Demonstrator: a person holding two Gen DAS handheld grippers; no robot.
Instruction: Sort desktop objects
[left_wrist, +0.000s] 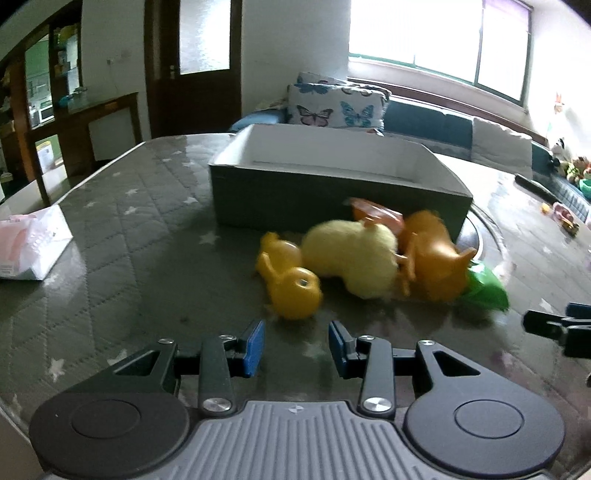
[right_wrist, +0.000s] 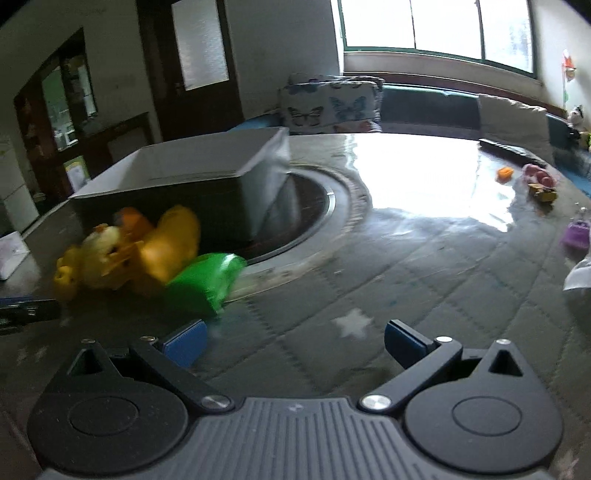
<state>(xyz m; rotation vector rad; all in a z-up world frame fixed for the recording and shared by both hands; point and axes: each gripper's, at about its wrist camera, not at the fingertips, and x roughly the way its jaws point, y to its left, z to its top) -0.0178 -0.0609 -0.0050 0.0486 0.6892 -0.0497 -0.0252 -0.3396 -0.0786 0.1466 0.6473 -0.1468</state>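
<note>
A pile of toys lies in front of a dark open box (left_wrist: 332, 201) with a white inside. In the pile are a yellow rubber duck (left_wrist: 291, 280), a pale fluffy chick (left_wrist: 352, 260), an orange duck (left_wrist: 432, 258) and a green piece (left_wrist: 485, 286). My left gripper (left_wrist: 296, 347) is open just short of the yellow duck, nothing between its blue pads. In the right wrist view the same pile (right_wrist: 140, 251) and green piece (right_wrist: 207, 277) sit at the left by the box (right_wrist: 192, 188). My right gripper (right_wrist: 291, 341) stands wide open over bare mat, right of the green piece.
A quilted grey mat (left_wrist: 129, 240) with white stars covers the table. A round recessed ring (right_wrist: 325, 206) lies beside the box. Small toys (right_wrist: 539, 182) and a purple item (right_wrist: 576, 234) sit at the right; a white packet (left_wrist: 31, 245) at the left. The right gripper's tip (left_wrist: 554, 325) shows at the edge.
</note>
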